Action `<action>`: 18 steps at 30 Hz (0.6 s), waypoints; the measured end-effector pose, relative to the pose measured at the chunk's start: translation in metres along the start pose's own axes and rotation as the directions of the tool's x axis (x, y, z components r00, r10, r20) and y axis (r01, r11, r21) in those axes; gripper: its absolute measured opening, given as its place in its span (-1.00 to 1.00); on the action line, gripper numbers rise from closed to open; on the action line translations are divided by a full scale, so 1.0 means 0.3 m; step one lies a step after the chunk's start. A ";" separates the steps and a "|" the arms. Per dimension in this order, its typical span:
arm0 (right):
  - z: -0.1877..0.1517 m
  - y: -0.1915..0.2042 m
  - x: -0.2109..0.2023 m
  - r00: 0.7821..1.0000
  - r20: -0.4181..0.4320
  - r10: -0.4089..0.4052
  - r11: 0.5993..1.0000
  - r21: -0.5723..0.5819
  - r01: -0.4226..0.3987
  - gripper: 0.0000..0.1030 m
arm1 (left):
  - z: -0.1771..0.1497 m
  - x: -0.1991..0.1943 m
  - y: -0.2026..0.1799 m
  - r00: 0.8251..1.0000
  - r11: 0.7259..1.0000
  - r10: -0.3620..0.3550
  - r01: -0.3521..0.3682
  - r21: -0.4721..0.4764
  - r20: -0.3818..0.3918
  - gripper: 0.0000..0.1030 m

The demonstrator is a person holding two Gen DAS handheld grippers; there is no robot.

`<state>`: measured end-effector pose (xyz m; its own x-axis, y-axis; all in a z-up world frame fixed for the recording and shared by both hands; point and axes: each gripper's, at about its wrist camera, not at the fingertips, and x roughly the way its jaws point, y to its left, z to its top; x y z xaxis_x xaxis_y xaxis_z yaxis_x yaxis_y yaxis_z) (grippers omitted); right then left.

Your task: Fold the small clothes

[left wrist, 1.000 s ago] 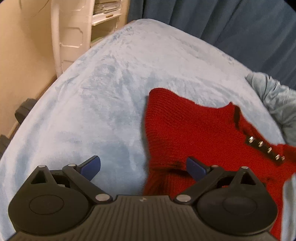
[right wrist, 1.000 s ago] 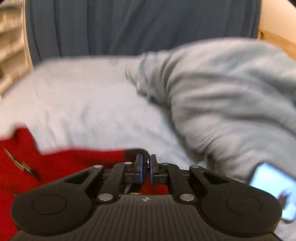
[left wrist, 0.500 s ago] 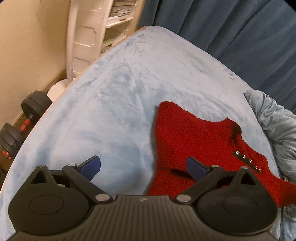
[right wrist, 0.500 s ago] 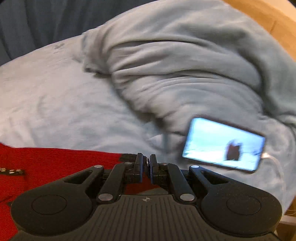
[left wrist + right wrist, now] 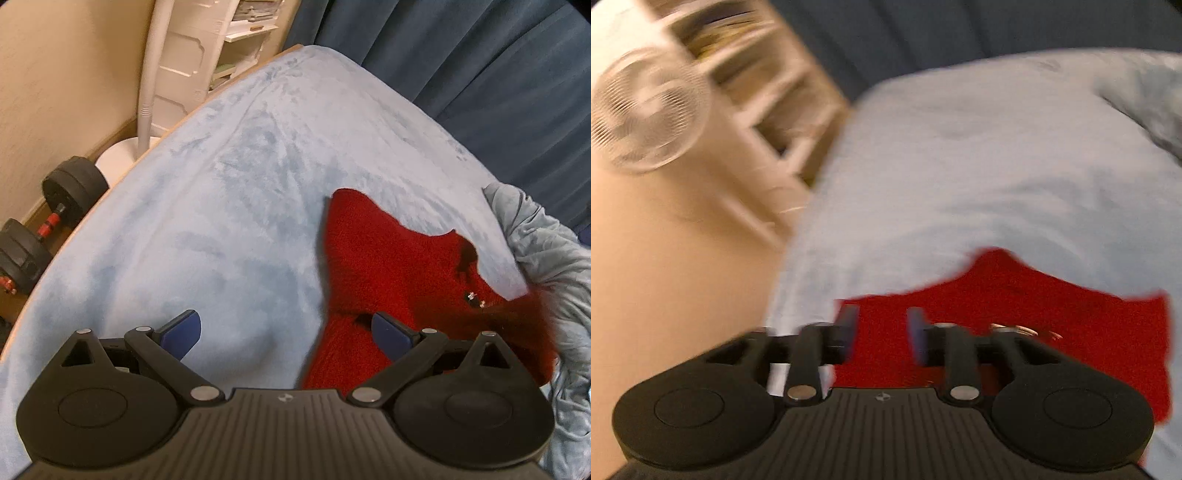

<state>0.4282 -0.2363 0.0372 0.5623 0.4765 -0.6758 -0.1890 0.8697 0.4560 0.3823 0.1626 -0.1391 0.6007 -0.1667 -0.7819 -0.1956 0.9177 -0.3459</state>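
On the floor at the far left of the left wrist view lay black dumbbells [image 5: 44,229], and beside them rose the white pole of a standing fan [image 5: 149,74] from its round base. A white shelf unit [image 5: 221,40] stood behind it against the wall. The bed [image 5: 221,206], covered in pale blue fleece, filled the middle, with a dark blue curtain [image 5: 480,66] hanging behind it. The left claw [image 5: 286,332] stood wide apart with nothing between its blue pads; its left finger hung over bare fleece and its right finger over the edge of the red sweater [image 5: 399,269]. That small knitted garment lay on the right half of the bed, a row of small metal studs [image 5: 476,299] showing near its neckline. Its right end was smeared with motion blur. A crumpled grey-blue blanket [image 5: 554,266] bunched at the right edge, just beside the sweater.

The right wrist view was heavily blurred. A round fan head [image 5: 646,110] and shelves showed at the left, then the fleece bed [image 5: 960,166]. The right claw [image 5: 882,332] had just been opening and stood partly apart, its pads clear of any cloth, with the red sweater [image 5: 1071,325] spread below and to its right.
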 end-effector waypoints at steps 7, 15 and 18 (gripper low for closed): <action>-0.147 -0.351 -0.078 0.956 -0.041 -0.291 0.955 0.047 0.293 0.08 | -0.040 0.034 0.037 0.999 0.999 -0.028 0.028 -0.027 -0.022 0.94; -0.382 -0.646 -0.109 0.909 -0.051 -0.413 0.870 0.272 0.411 0.08 | 0.011 0.109 -0.205 0.961 0.965 -0.260 0.262 0.009 -0.098 0.94; -0.437 -0.637 -0.079 0.918 -0.067 -0.390 0.879 0.270 0.393 0.08 | -0.001 0.208 -0.309 0.929 0.952 -0.299 0.305 -0.010 -0.217 0.94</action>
<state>0.3455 -0.3969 -0.1098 0.5364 0.1069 -0.8372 0.2722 0.9170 0.2915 0.4376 0.0670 -0.1561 0.4487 -0.5079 -0.7354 -0.0110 0.8196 -0.5728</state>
